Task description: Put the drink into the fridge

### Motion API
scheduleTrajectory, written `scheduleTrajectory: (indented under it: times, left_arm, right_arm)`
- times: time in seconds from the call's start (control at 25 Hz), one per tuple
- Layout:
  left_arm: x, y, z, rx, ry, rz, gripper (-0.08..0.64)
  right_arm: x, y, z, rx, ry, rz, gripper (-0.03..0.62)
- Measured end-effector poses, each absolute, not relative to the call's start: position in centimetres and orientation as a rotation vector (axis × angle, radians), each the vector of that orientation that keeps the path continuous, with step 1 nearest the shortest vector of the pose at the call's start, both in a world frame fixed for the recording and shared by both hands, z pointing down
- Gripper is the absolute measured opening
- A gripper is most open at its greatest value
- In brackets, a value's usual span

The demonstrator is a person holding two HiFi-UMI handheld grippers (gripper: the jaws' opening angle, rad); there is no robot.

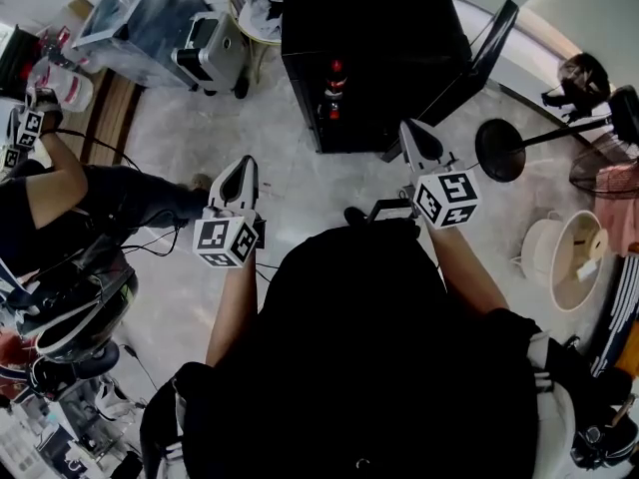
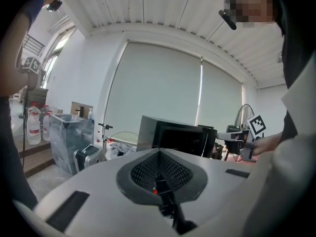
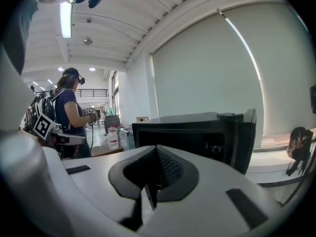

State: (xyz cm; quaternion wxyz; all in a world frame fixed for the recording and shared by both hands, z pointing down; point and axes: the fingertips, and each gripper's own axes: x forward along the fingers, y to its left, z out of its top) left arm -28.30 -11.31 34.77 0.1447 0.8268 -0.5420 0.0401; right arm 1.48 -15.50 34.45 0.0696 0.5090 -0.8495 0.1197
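Left gripper view shows the left gripper (image 2: 158, 169) with its 2 ribbed pads pressed together on nothing, and in the right gripper view the right gripper (image 3: 157, 167) is likewise closed and empty. Both point at the small black fridge (image 1: 369, 28), whose door (image 1: 489, 48) swings open to the right. The drink, a dark bottle with red cap and red label (image 1: 334, 73), seems to stand already inside the open front, apart from both grippers. It looks like smooth round plastic, fairly heavy if full and apt to slip or twist, so I would pinch it at mid-body, below the shoulder. The door edge crowds the right side. A black round-based stand (image 1: 499, 148), a white bucket (image 1: 574, 257) and another person (image 1: 60, 188) stand well clear.
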Motion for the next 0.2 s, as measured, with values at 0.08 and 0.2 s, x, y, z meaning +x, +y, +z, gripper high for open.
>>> scheduleTrajectory:
  times: [0.08, 0.2]
  left_arm:
    - [-28.29, -11.23, 34.73, 2.384, -1.575, 0.11, 0.015]
    - [-28.37, -11.18, 34.6, 2.381, -1.605, 0.109, 0.015]
  right_arm:
    - [1.54, -15.45, 34.42, 1.539, -2.553, 0.348, 0.02]
    - [1.73, -15.34, 34.21, 1.564, -2.547, 0.32, 0.02]
